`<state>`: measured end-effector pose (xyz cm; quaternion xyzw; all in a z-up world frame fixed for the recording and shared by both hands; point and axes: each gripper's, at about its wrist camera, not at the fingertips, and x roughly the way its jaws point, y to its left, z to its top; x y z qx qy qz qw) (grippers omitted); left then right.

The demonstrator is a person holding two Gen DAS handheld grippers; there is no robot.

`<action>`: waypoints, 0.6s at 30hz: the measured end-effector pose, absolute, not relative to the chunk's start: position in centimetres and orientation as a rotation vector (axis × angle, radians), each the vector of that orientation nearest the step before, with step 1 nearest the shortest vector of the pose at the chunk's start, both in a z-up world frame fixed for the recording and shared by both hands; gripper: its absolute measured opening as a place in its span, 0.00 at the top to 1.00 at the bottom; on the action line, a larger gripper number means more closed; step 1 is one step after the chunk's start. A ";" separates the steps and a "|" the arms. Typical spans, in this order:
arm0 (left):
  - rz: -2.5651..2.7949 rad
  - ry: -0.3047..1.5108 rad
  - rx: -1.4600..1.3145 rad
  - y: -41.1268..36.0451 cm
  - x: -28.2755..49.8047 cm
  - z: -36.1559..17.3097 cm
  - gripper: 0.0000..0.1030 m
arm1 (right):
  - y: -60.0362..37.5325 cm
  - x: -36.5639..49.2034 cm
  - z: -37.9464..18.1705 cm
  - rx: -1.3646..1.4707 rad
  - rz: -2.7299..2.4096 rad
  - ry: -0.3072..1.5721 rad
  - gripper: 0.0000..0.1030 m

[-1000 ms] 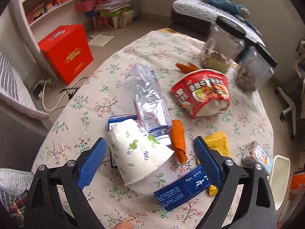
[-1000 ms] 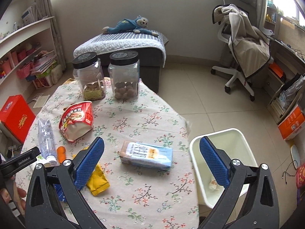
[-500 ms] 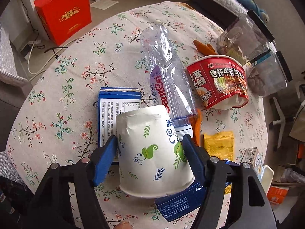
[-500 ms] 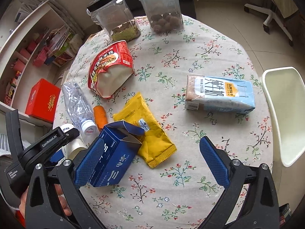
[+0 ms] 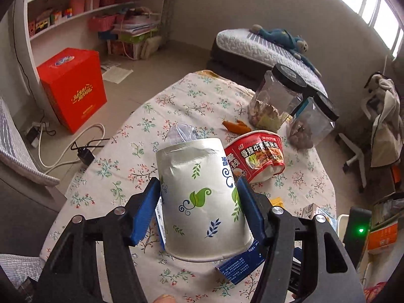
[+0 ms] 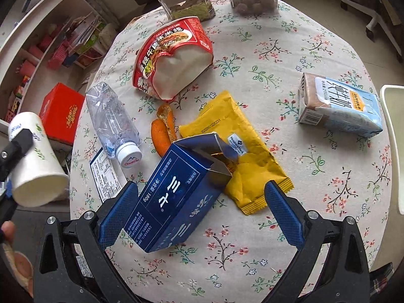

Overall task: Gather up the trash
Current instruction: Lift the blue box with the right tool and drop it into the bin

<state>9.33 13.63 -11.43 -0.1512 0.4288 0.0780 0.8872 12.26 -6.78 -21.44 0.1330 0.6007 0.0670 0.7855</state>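
My left gripper (image 5: 199, 202) is shut on a white paper cup with leaf prints (image 5: 202, 197) and holds it upside down above the table; the cup also shows in the right wrist view (image 6: 35, 161) at the far left. My right gripper (image 6: 202, 212) is open, its jaws on either side of an open dark blue carton (image 6: 176, 202) on the floral tablecloth (image 6: 303, 176). Around the carton lie a yellow wrapper (image 6: 234, 151), orange peel (image 6: 161, 133), a crushed plastic bottle (image 6: 111, 121), a red noodle bowl (image 6: 171, 58) and a milk carton (image 6: 338, 106).
Two clear jars with black lids (image 5: 277, 101) stand at the table's far side. A white bin (image 6: 394, 146) is at the right edge of the table. A red box (image 5: 73, 88) and cables lie on the floor to the left. A flat blue-white box (image 6: 103, 174) lies beside the bottle.
My left gripper closed on the paper cup and lifted it off the table. My right gripper came down from high over the table and now straddles the blue carton.
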 end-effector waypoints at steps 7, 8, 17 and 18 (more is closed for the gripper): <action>0.173 0.898 -0.325 15.1 9.2 -11.5 0.39 | -4.9 13.1 -23.7 0.288 0.121 1.340 0.07; 0.173 0.901 -0.325 15.2 9.3 -11.6 0.39 | -4.7 13.2 -23.8 0.283 0.119 1.340 0.07; 0.177 0.902 -0.294 15.8 8.9 -11.8 0.39 | -3.1 12.7 -24.6 0.200 0.186 1.360 0.47; 0.177 0.901 -0.294 15.9 8.8 -11.8 0.39 | -3.0 12.7 -24.5 0.194 0.206 1.362 0.58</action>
